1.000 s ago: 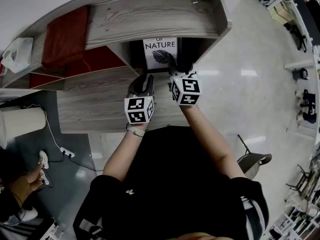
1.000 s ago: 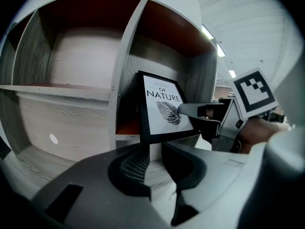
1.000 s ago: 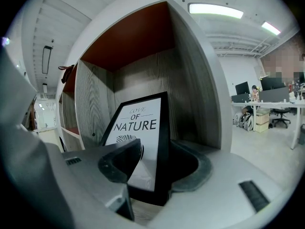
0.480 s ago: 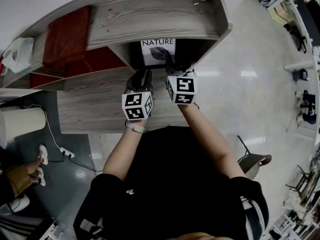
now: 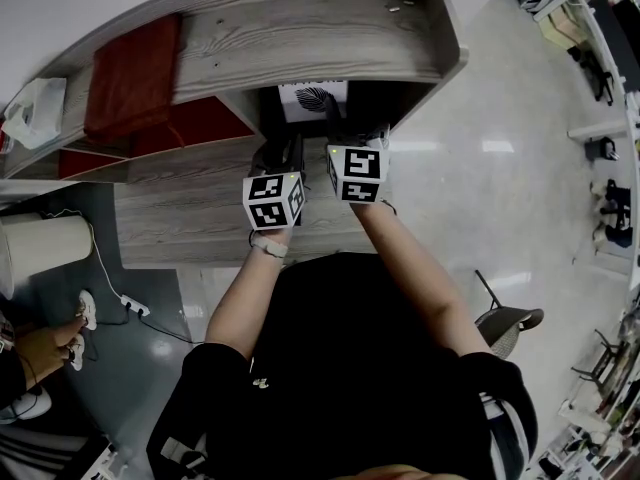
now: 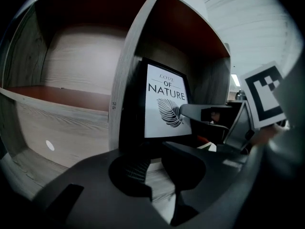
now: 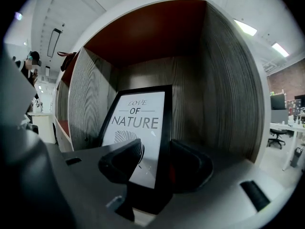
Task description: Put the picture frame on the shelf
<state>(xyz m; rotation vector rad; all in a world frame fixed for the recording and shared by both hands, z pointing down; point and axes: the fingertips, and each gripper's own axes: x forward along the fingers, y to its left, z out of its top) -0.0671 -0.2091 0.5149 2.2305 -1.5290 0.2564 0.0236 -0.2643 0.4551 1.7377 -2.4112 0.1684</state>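
Observation:
The picture frame point(image 7: 138, 123), black-edged with a white "LOVE OF NATURE" leaf print, stands tilted back inside the right-hand cubby of the grey wooden shelf point(image 5: 300, 28). My right gripper point(image 7: 159, 168) is shut on its lower right edge. The frame's foot is hidden behind the jaws. From above, only the top of the frame point(image 5: 312, 99) shows under the shelf top, beyond the right gripper point(image 5: 348, 138). My left gripper point(image 6: 155, 168) hovers beside it over the lower shelf board, slightly open and holding nothing. The left gripper view shows the frame point(image 6: 164, 104) past the upright divider point(image 6: 125, 89).
Red cloth point(image 5: 135, 68) lies on the shelf top at the left, with a white bag point(image 5: 35, 108) beyond it. The cubby left of the divider point(image 6: 71, 85) holds nothing. A white bin point(image 5: 40, 243), a cable and a chair point(image 5: 510, 323) stand on the floor.
Both grippers have moved forward toward the shelf. The frame has gone deeper into the cubby, so less of its print shows from above.

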